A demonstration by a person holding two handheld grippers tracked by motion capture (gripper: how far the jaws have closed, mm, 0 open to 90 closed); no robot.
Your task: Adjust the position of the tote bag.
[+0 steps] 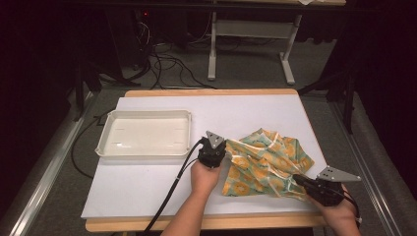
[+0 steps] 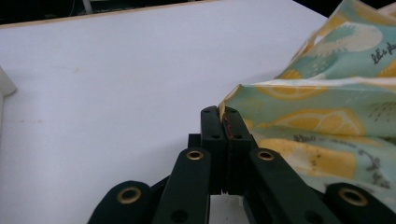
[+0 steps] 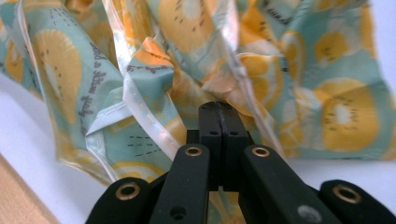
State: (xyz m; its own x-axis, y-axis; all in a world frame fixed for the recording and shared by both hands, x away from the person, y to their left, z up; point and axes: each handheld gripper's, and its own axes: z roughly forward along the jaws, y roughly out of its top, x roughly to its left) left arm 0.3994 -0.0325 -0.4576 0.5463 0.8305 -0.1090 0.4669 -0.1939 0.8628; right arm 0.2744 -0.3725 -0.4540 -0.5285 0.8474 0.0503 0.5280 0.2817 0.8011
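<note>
The left gripper (image 1: pixel 220 147) has its fingers (image 2: pixel 215 126) closed on the left edge of the cloth (image 1: pixel 265 160). In the left gripper view, a thin edge of the fabric stands up between the two black tips, and the rest of the cloth (image 2: pixel 322 116) spreads out to the right of these fingers, partly lifted from the counter (image 2: pixel 116 70). To the left of the fingers and ahead of them there is bare white surface.

The right gripper (image 1: pixel 298 179) also has its fingers (image 3: pixel 210 123) pressed together on the cloth, at its near right corner. In the right gripper view the fabric (image 3: pixel 154 65) rises directly in front of the tips as a wrinkled wall of folds, with a pale hem running down at an angle just to the left of the fingers. The cloth is green-blue with yellow and orange fruit slices printed on it.

In the high view the cloth lies crumpled on the right half of the white counter (image 1: pixel 147 182), stretched between the two pairs of fingers: the left ones hold it at its left side, the right ones hold it at the corner nearest to the person. Each gripper is carried by one hand of the person, the left hand (image 1: pixel 205 176) and the right hand (image 1: pixel 339 209).

A white tray (image 1: pixel 105 132) stands on the counter to the left of the left fingers, well apart from the cloth.
</note>
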